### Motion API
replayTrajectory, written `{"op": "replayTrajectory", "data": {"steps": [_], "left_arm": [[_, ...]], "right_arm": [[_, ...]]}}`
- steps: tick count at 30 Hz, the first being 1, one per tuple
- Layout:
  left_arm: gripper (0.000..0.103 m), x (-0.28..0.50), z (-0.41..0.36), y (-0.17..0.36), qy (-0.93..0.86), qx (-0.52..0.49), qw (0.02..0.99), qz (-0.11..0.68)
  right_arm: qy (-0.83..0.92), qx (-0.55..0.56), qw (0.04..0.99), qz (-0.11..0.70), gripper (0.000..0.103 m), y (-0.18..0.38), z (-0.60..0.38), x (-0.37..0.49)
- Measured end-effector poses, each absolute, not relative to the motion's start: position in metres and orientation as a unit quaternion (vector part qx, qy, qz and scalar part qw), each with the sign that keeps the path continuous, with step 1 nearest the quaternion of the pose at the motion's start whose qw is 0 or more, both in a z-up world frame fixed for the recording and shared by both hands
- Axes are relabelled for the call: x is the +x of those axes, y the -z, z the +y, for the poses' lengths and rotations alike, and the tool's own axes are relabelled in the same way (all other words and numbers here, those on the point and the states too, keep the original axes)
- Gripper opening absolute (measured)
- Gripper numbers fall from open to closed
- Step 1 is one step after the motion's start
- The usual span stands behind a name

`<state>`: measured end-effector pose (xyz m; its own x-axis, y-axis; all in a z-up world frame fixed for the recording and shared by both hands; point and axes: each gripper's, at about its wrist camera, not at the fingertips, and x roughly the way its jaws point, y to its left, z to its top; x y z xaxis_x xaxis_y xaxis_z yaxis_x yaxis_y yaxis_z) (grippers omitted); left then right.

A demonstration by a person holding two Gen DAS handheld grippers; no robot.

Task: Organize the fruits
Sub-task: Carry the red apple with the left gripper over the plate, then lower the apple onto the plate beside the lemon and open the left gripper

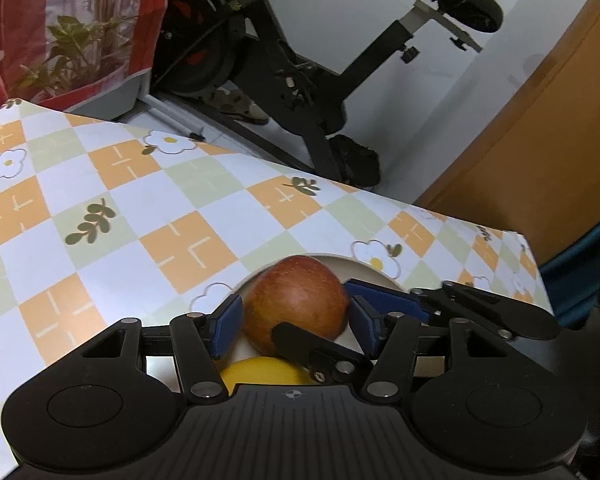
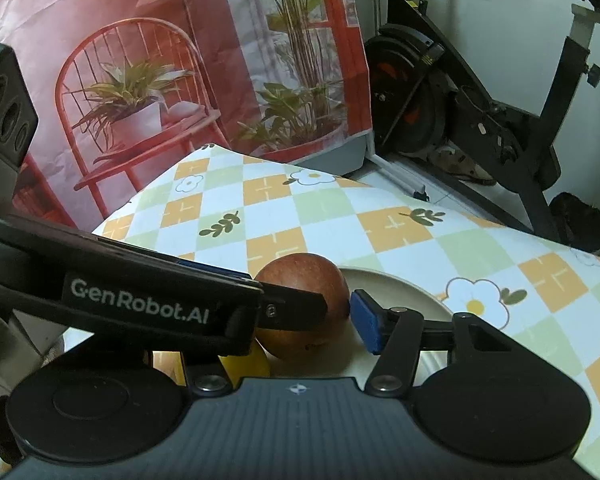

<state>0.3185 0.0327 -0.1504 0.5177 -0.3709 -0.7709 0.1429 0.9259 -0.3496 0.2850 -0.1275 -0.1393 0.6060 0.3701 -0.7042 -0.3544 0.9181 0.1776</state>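
- Step in hand, as I judge it: seating the apple [image 1: 296,300] on the pale plate [image 1: 366,270], low centre of both views; a yellow fruit [image 1: 260,372] lies just below it.
- Left claw [image 1: 296,316]: blue pads flank the apple, left pad near touching, right pad a little apart; seemingly loose, but I cannot tell for sure.
- Right claw [image 2: 340,308]: one pad beside the apple, the other hidden; grip unclear.
- Next: draw clear without rolling the fruit; the crossed claws crowd each other.
- Checked worktop [image 1: 140,208]; exercise bike [image 1: 300,80] upper centre.

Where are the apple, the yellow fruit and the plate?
apple [image 1: 296,300], left wrist view, middle of its red skin.
yellow fruit [image 1: 260,372], left wrist view, its visible top.
plate [image 2: 384,284], right wrist view, bare rim behind the apple.
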Motion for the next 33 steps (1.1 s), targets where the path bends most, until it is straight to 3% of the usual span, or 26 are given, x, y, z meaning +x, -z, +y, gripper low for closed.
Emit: {"op": "replayTrajectory", "data": {"steps": [17,33], "left_arm": [[0.062,0.309,0.034,0.147,0.122,-0.128,0.873,0.455],[0.06,0.235,0.052,0.097,0.136,-0.115,0.897,0.404]], "right_arm": [[-0.189,-0.021,0.9,0.393,0.061,0.127,-0.153,0.253],[-0.19,0.073,0.922,0.329,0.061,0.079,-0.191,0.181]]}}
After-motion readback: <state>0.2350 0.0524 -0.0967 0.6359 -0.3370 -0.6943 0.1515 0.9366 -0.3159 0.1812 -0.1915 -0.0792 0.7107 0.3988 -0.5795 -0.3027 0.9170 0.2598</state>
